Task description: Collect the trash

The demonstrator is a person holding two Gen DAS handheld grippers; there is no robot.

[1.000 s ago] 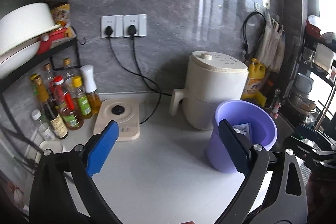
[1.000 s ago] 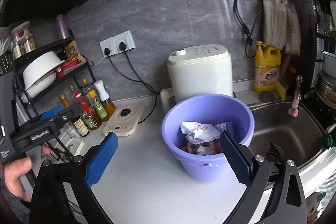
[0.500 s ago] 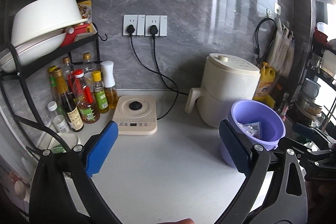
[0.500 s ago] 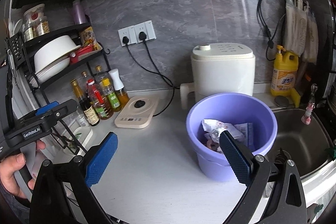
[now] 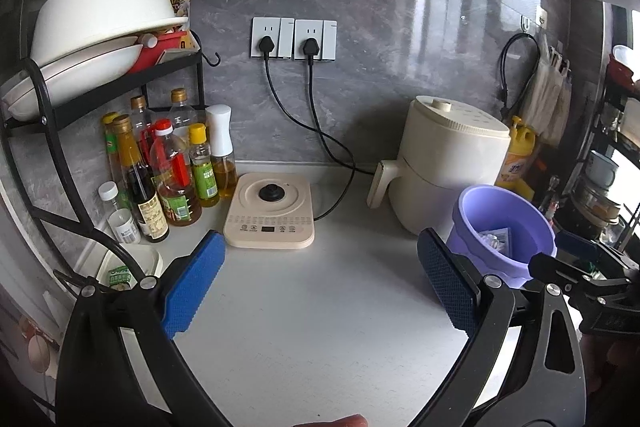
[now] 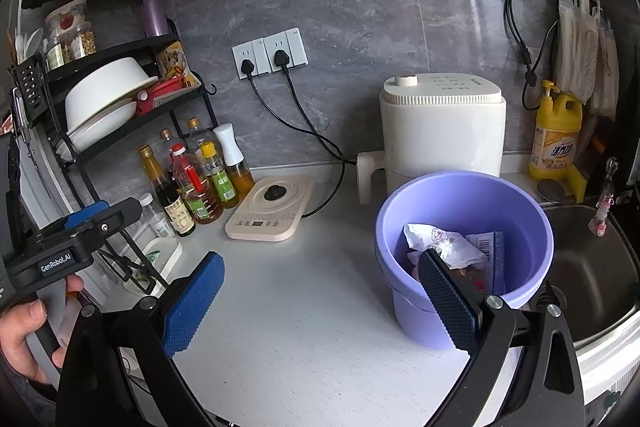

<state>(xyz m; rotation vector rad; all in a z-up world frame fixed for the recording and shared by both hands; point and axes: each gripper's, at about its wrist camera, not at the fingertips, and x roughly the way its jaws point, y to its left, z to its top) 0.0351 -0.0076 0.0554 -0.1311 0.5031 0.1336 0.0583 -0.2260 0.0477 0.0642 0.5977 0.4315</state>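
**Both Grippers Empty; Trash Sitting in Bucket at Sink End**

We are holding the left gripper [image 5: 318,285] and the right gripper [image 6: 320,301] above the white countertop [image 6: 304,311], jaws spread wide on both, nothing between the blue pads. The crumpled white wrappers and packets [image 6: 448,247] are lying inside the round lilac plastic bucket [image 6: 532,227], which is standing near the counter's right end, just beside the steel sink [image 6: 592,267] and in front of the cream air fryer [image 6: 440,131]. We are seeing no loose trash on the bare counter. The bucket is lying right of both grippers; we are judging the right gripper nearer, its right finger overlapping the rim in view.
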